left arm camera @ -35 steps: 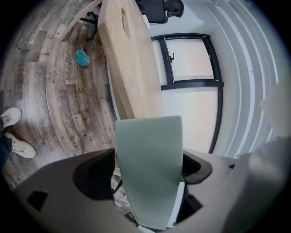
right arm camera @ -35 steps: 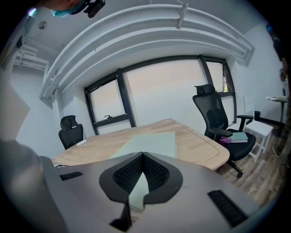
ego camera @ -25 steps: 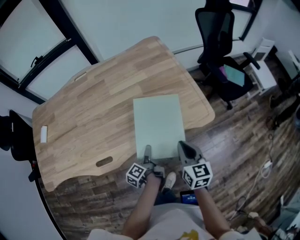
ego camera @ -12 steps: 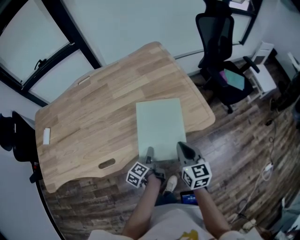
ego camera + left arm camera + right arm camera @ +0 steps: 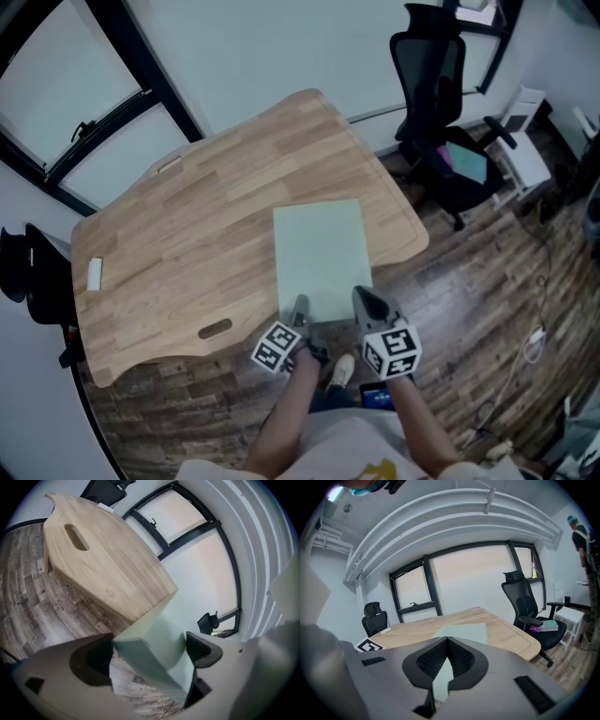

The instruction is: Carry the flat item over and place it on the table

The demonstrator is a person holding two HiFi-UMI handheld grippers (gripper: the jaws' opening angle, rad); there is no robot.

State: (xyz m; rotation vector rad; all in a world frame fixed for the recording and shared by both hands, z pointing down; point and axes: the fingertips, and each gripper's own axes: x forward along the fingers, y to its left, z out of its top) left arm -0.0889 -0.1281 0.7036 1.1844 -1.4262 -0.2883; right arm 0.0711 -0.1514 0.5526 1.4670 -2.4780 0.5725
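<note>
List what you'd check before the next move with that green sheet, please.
1. Does the sheet rest on the table: ok.
2. Is it fully on the wood: not ok, its near edge overhangs.
3. Has the left gripper let go: ok, its jaws have just been opening; the sheet corner lies between them, unpinched.
4. Has the right gripper let go: not ok, shut on the sheet's edge.
5. Is anything under the sheet: cannot tell.

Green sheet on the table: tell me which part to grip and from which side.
Grip the green sheet by its near edge, coming in level from the person's side. It lies flat on the table, but that edge overhangs the front, leaving room for a jaw beneath. The right hand-held gripper is shut on it there.
</note>
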